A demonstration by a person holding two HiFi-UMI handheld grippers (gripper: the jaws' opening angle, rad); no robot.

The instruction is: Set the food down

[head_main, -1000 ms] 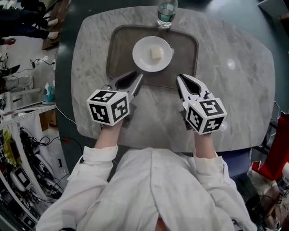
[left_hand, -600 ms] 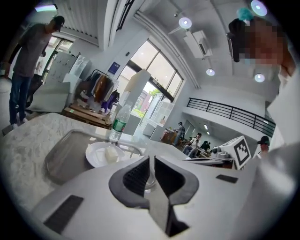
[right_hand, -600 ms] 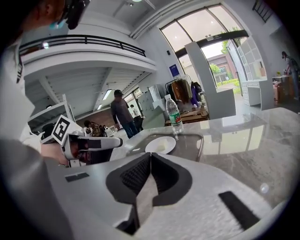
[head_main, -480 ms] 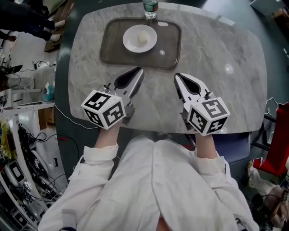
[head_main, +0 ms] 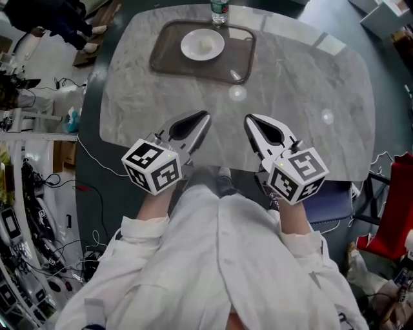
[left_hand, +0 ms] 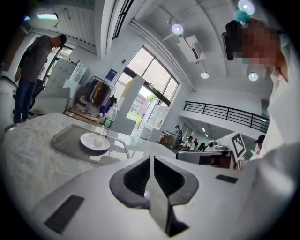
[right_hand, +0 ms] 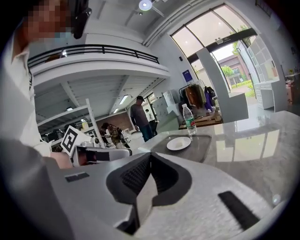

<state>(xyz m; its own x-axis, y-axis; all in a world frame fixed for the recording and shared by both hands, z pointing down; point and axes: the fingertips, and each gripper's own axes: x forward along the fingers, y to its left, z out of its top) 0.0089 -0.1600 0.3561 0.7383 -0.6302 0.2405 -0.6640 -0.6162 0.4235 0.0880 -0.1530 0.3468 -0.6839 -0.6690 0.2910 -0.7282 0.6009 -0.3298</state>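
A small pale piece of food lies on a white plate inside a dark tray at the table's far side. My left gripper and right gripper hover side by side over the near edge of the marble table, well apart from the tray. The left jaws are closing, tips nearly together, with nothing between them. The right jaws are shut and empty. The plate shows ahead in the left gripper view, and the plate also shows in the right gripper view.
A water bottle stands just behind the tray at the table's far edge. People stand in the hall beyond the table. Cables and equipment clutter the floor at the left. A red object stands at the right.
Both grippers have drawn back from the tray's front rim to the near table edge. The tray and plate now lie farther away in the head view.
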